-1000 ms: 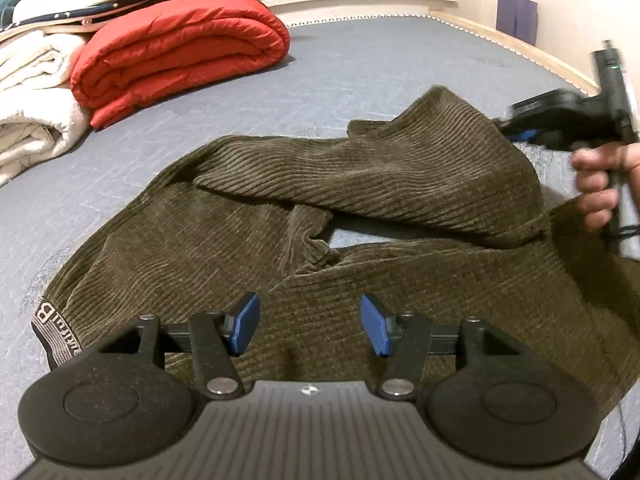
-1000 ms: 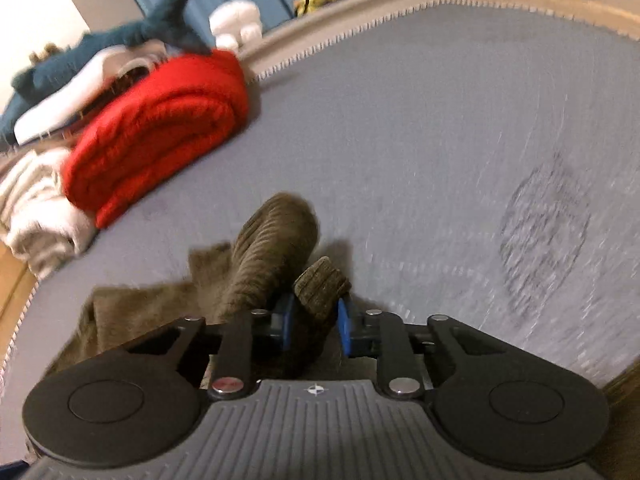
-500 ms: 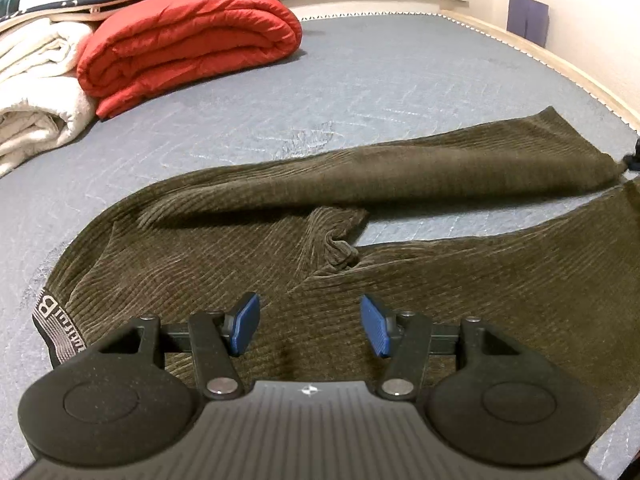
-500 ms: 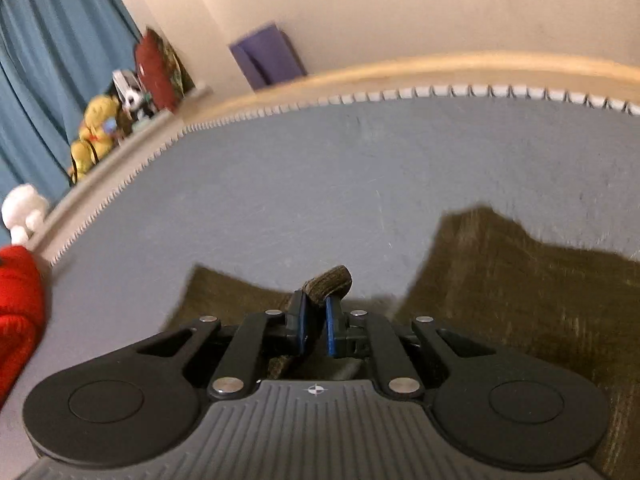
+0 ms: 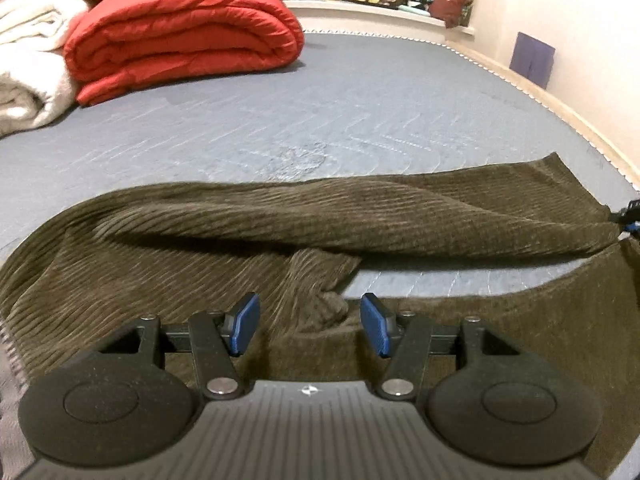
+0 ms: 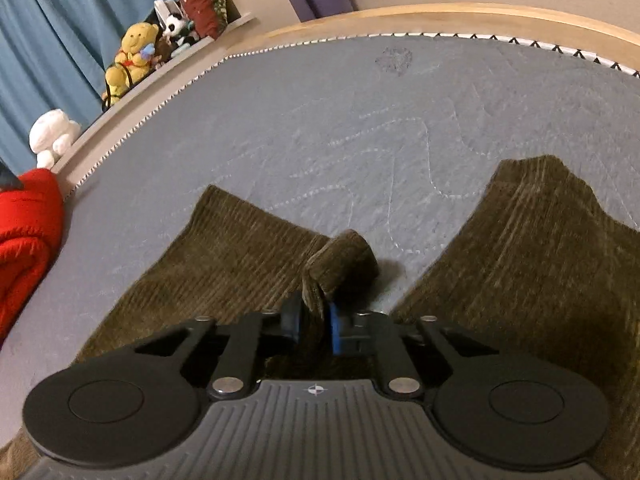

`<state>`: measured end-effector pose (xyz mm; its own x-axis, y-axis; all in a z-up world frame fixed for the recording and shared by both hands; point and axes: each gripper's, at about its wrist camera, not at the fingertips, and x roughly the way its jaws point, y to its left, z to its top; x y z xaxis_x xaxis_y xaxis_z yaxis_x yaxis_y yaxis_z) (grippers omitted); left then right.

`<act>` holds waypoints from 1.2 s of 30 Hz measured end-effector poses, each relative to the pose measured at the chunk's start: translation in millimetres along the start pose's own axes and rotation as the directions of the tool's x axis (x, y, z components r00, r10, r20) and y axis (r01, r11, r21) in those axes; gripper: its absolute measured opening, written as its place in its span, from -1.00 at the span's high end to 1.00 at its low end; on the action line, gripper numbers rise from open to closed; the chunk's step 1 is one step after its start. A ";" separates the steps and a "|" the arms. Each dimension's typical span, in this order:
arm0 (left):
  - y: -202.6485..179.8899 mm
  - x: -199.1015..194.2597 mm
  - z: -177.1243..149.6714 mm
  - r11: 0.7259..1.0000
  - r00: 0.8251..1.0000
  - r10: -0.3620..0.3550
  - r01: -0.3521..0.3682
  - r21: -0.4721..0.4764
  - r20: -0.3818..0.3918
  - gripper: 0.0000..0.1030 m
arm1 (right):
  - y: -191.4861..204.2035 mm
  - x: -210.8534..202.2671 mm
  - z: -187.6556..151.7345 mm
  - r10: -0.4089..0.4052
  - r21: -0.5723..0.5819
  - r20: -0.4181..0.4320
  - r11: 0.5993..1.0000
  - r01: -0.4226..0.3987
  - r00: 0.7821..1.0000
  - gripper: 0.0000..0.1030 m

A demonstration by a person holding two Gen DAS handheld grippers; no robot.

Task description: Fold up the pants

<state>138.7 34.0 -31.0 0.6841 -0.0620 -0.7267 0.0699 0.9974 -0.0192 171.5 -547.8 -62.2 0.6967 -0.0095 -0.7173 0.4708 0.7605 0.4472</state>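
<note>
Dark olive corduroy pants point(image 5: 360, 220) lie spread across the grey-blue mattress point(image 5: 360, 112), both legs stretching to the right with a wedge of bare mattress between them. My left gripper point(image 5: 308, 322) hovers open just above the bunched crotch seam, nothing between its blue pads. In the right wrist view my right gripper point(image 6: 314, 320) is shut on a folded corner of the far leg's hem point(image 6: 340, 264). The near leg's end point(image 6: 532, 232) lies flat to its right. A sliver of the right gripper point(image 5: 632, 216) shows at the far leg's hem in the left wrist view.
A folded red duvet point(image 5: 184, 40) and a cream blanket point(image 5: 28, 76) are stacked at the back left. Plush toys point(image 6: 132, 56) line the ledge by the blue curtain. The wooden bed frame point(image 6: 440, 16) rims the mattress near the leg ends.
The right gripper carried the far leg's hem rightward, straightening a bunched, folded-over leg into a long flat one. The left gripper moved in closer over the crotch, still open.
</note>
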 end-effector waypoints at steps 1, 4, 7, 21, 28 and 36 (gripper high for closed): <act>-2.9 5.9 1.7 1.000 1.000 0.004 -0.004 0.015 0.009 -0.19 | 1.7 -3.3 0.6 0.007 -0.007 0.013 1.000 -0.007 1.000 0.76; -10.8 20.7 5.5 0.998 1.000 -0.006 0.004 0.058 0.029 -0.19 | 11.2 -5.7 6.4 0.033 -0.054 0.058 0.998 -0.030 0.998 0.76; -20.2 40.6 5.2 0.993 0.999 0.037 -0.040 0.112 0.025 -0.19 | 18.9 -3.3 11.7 0.047 -0.090 0.077 0.995 -0.040 0.996 0.76; 8.5 27.8 22.8 0.995 0.998 -0.033 0.028 0.093 0.052 0.55 | 21.8 -25.3 52.0 0.139 0.025 0.245 0.988 -0.150 0.960 0.80; 12.8 31.7 4.4 0.980 0.988 -0.111 0.126 0.154 -0.105 0.26 | -20.6 15.7 38.1 -0.170 0.065 0.017 0.983 0.169 0.985 0.79; 21.4 -6.7 18.8 0.981 0.979 -0.186 0.190 0.039 -0.082 -0.35 | -31.9 -23.9 49.4 -0.246 0.038 0.165 0.969 0.243 0.955 -0.04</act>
<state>149.3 55.0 -13.6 0.5971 -0.2431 -0.7644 0.2266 0.9653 -0.1300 166.5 -603.9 -32.9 0.6388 -0.3030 -0.7072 0.6460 0.7105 0.2791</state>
